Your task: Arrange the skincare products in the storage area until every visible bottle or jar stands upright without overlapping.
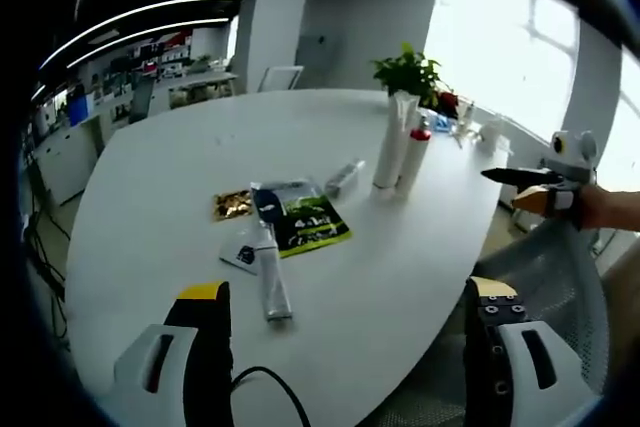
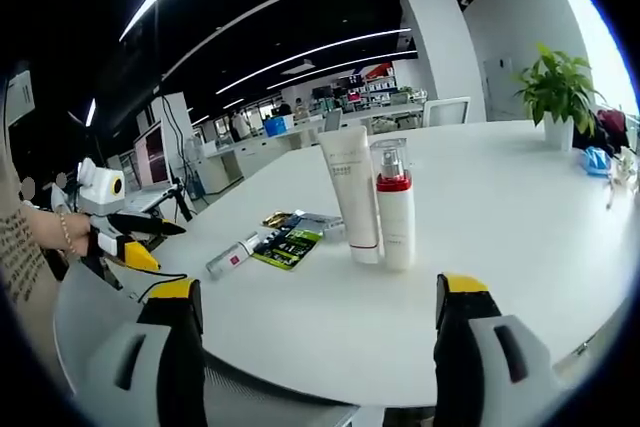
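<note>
Two products stand upright side by side on the white table [image 1: 180, 177]: a tall white tube [image 1: 393, 142] [image 2: 350, 187] and a clear pump bottle with a red collar [image 1: 413, 157] [image 2: 394, 207]. A long white tube [image 1: 270, 277] [image 2: 232, 257] lies flat beside a green packet [image 1: 305, 217] [image 2: 290, 245]. Between the packet and the standing pair a smaller tube [image 1: 345, 177] lies on its side. My left gripper [image 1: 347, 297] hangs open above the table's near edge with nothing in it. The right gripper [image 2: 320, 292] is open too, facing the standing pair from off the table edge.
A gold sachet [image 1: 232, 205] [image 2: 277, 218] and a small white packet [image 1: 240, 252] lie by the green packet. A potted plant [image 1: 408, 72] [image 2: 558, 87] and small items stand at the window end. A grey chair [image 1: 560, 277] sits at the table edge. Desks and monitors fill the background.
</note>
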### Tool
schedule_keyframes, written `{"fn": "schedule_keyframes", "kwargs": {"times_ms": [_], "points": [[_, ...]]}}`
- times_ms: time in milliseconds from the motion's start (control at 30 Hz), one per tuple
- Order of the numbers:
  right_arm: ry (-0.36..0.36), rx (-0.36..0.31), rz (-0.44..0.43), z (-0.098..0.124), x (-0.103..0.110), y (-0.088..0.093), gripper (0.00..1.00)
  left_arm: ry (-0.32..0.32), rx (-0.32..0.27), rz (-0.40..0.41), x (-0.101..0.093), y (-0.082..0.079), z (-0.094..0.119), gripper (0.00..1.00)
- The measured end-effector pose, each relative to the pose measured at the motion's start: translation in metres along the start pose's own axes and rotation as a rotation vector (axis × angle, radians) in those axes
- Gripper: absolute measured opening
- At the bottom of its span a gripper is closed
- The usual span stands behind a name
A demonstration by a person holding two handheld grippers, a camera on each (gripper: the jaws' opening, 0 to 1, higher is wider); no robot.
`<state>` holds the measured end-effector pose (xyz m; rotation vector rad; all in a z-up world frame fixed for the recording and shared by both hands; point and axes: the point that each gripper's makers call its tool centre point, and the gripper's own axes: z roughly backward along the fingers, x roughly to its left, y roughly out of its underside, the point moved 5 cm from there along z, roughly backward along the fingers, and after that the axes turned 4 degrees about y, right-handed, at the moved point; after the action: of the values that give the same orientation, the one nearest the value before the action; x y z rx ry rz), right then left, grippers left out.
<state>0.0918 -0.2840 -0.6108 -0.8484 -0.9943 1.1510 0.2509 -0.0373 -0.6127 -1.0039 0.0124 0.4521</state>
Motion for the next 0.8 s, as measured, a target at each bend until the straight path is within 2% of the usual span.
{"fn": "schedule_keyframes", "kwargs": {"times_ms": [233,433,567,667,800], "points": [[-0.005,0.009,0.001,0.001,-0.007,-0.004,0.97,-0.026,0.087,0.0,0.011,-0.003,-0.01,0.92],[-0.039,0.029,0.003,-0.005,-0.017,-0.005,0.96,-0.052,0.214,-0.017,0.028,-0.004,-0.029,0.88],[-0.072,0.05,0.017,-0.006,-0.021,-0.006,0.95,-0.068,0.323,-0.008,0.04,-0.004,-0.043,0.72],[-0.094,0.061,0.025,-0.004,-0.025,-0.005,0.95,-0.081,0.368,-0.01,0.047,-0.007,-0.054,0.71],[-0.111,0.082,0.029,-0.003,-0.034,-0.002,0.95,-0.094,0.47,-0.028,0.054,-0.008,-0.065,0.63]]}}
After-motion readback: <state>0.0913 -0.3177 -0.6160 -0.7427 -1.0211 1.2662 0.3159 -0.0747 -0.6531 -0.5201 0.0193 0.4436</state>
